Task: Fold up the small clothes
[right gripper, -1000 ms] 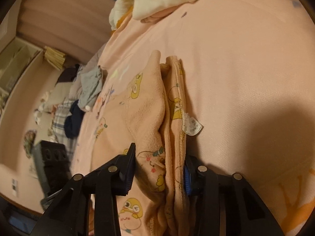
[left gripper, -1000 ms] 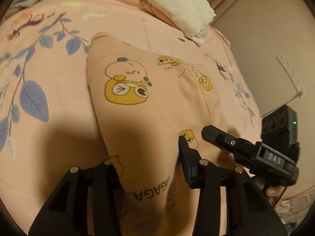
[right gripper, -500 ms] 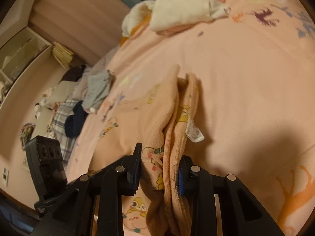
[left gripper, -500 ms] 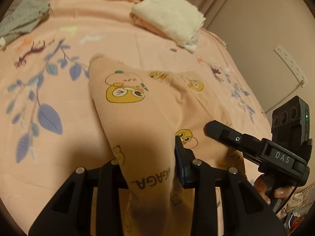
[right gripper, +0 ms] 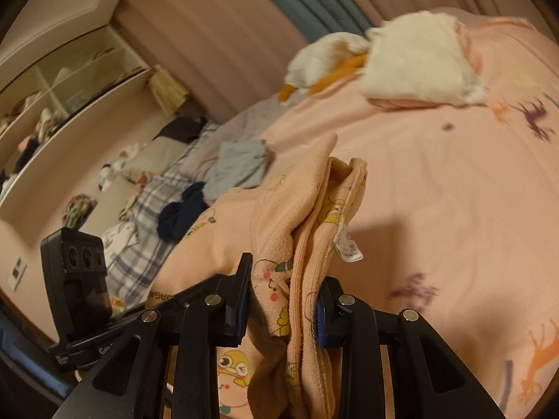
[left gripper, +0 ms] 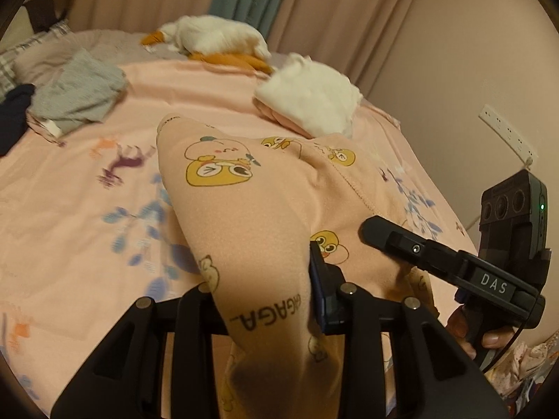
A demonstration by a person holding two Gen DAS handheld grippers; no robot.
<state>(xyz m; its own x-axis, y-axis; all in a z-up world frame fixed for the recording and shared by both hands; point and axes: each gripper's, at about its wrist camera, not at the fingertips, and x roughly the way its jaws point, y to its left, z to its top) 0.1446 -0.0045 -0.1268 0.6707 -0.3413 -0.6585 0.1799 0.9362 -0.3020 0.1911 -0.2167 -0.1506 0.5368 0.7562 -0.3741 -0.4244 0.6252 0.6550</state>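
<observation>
Fingers [left gripper: 316,269] pinching peach garment [left gripper: 244,216] (both grippers), bedsheet [left gripper: 87,244] beneath

The garment [left gripper: 251,209] is peach with yellow cartoon ducks and black lettering. The bed [left gripper: 195,80] sheet is pink, printed with blue leaves and purple and orange animals. Near its far edge lie a white folded cloth [left gripper: 311,104] and a grey one [left gripper: 77,94].
</observation>
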